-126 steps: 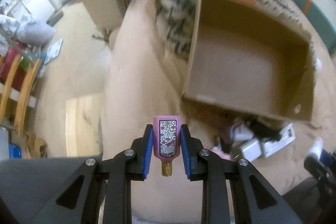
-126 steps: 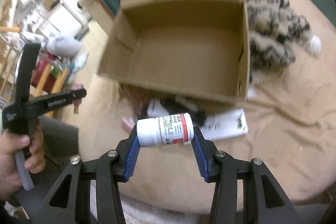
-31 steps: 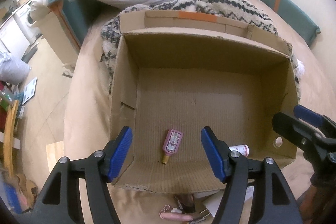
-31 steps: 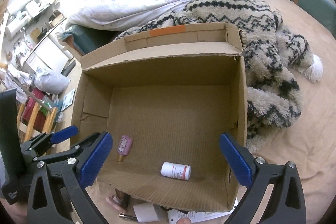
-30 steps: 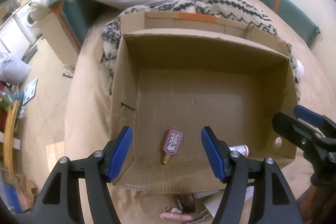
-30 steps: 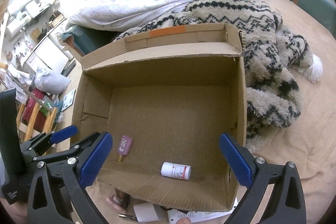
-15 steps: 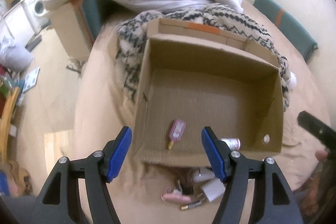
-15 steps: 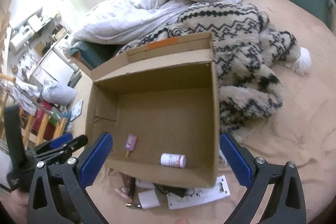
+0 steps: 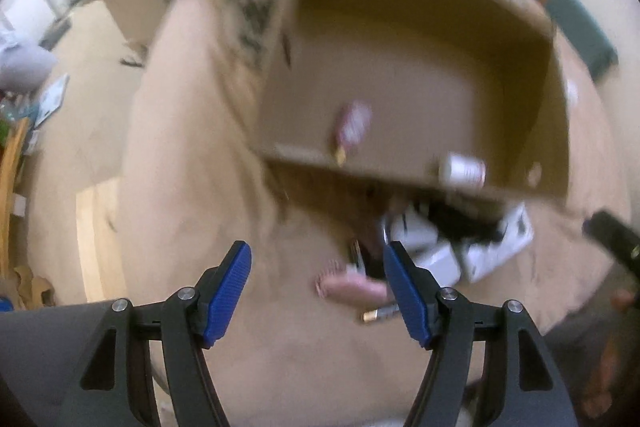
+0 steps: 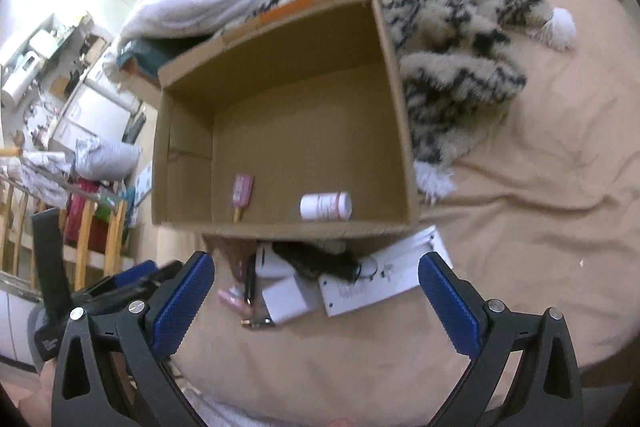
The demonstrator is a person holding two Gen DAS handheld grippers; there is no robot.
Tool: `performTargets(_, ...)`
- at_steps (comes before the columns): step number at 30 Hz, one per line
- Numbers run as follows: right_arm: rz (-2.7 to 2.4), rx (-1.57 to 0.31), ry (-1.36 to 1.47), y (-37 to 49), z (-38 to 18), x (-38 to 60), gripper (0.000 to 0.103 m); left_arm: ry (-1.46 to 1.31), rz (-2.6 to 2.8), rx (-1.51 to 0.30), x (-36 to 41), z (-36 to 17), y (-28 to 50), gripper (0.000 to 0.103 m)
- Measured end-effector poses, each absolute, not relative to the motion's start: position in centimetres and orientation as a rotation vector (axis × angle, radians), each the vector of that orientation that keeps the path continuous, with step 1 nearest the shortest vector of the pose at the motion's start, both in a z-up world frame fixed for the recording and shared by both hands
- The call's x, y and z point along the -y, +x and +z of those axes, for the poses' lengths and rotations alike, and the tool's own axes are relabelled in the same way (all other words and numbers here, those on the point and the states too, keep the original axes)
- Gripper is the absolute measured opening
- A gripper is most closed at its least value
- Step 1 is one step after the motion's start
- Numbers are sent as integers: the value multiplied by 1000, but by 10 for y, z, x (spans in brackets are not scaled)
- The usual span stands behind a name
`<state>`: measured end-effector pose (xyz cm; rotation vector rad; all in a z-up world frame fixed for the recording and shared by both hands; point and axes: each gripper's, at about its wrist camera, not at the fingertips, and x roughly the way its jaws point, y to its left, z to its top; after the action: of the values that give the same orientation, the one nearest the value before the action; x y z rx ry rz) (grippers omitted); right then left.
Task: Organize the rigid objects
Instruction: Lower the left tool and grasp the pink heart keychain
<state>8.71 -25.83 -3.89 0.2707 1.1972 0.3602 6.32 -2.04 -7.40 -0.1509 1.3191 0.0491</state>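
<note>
The cardboard box point(image 10: 400, 131) lies open above, while clutter point(image 10: 304, 283) crowds the bedsheet point(image 10: 520, 227) before it.

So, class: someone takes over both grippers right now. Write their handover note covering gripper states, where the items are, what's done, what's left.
Left gripper: open, nothing between the pads, over the loose pile.
Right gripper: wide open, empty, also above the pile.
Cardboard box: on the bed, holding the pink bottle and the white pill bottle, both lying down.
Done: those two items boxed.
Left: the pile against the box's near wall, including a pink tube, white blocks, a black item and a white flat card.
</note>
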Motion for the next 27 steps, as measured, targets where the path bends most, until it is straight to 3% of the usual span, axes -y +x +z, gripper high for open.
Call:
performTargets(6, 339, -1250, 211, 90, -53, 248, 103, -115, -12, -1415, 37, -101, 64, 60)
performTargets(16, 353, -1278, 174, 96, -62, 234, 103, 21, -82, -1463, 74, -123, 60, 60)
performTargets(20, 358, -1290, 151, 96, -66, 229, 103, 44, -85, -1484, 82, -132, 64, 53)
performTargets(27, 354, -1310, 139, 97, -71, 227, 103, 55, -91, -1489, 89, -134, 66, 52)
